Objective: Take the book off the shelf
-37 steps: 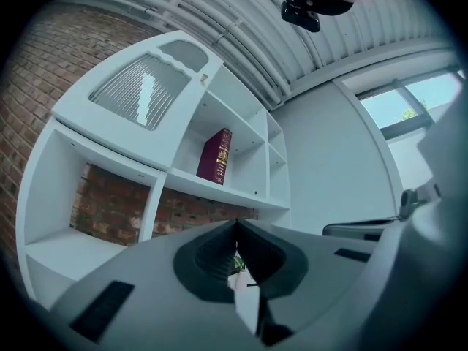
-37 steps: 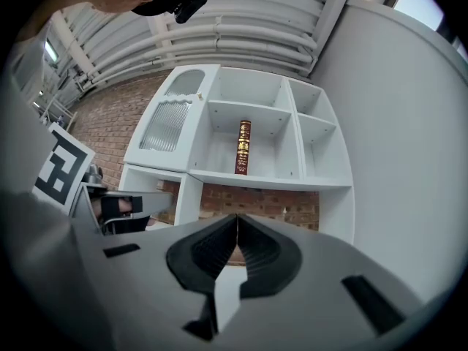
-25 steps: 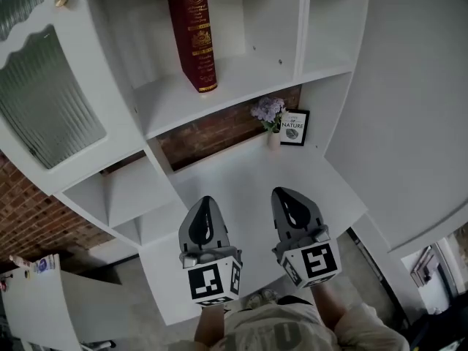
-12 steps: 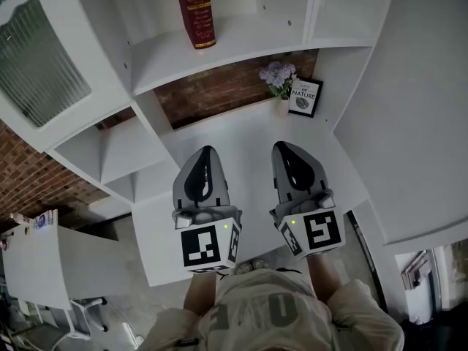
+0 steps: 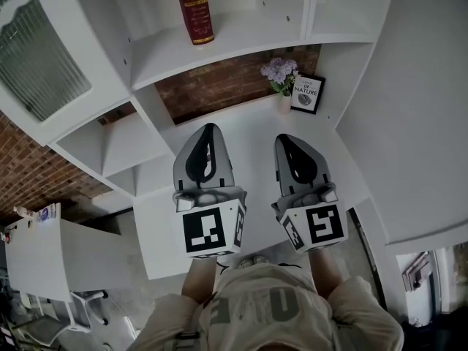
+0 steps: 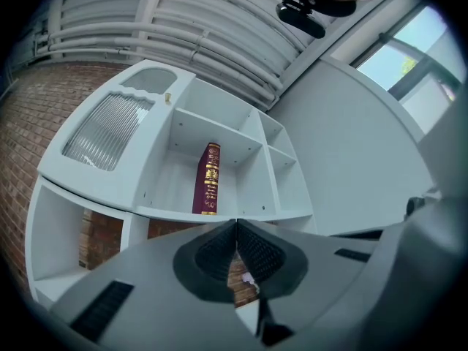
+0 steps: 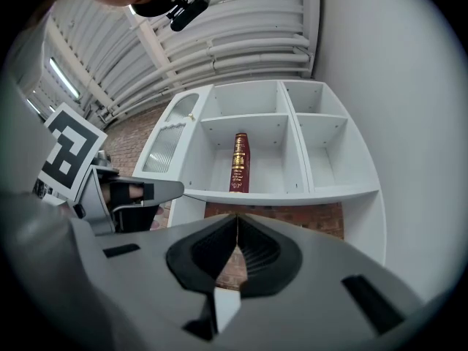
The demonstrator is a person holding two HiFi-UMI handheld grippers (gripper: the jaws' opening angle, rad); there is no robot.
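Left gripper (image 5: 209,129) is clenched: jaw tips are pressed together and nothing is held between them. Right gripper (image 5: 285,139) is clenched the same way, also empty. Both are held side by side in front of the shelf unit (image 5: 241,42), below its book compartment, with tips pointed toward it. No contact with it is made.

Shelf unit is white, with open compartments stacked in two rows and an open bay with a white counter (image 5: 252,141) underneath. Brick wall (image 5: 219,86) is seen through that bay, at the back of the shelf unit. Ribbed-glass door (image 5: 40,57) is fitted at the shelf unit's left end.

Book (image 5: 194,9), dark red with gold lettering on the spine, is stood upright on the lower shelf board. It is in the compartment next to the glass door, spine outward, well apart from both grippers.

Framed print (image 5: 306,96) is leaned at the back right of the counter under the shelf unit. Pale purple flowers (image 5: 278,72) are set there too, just left of the print.
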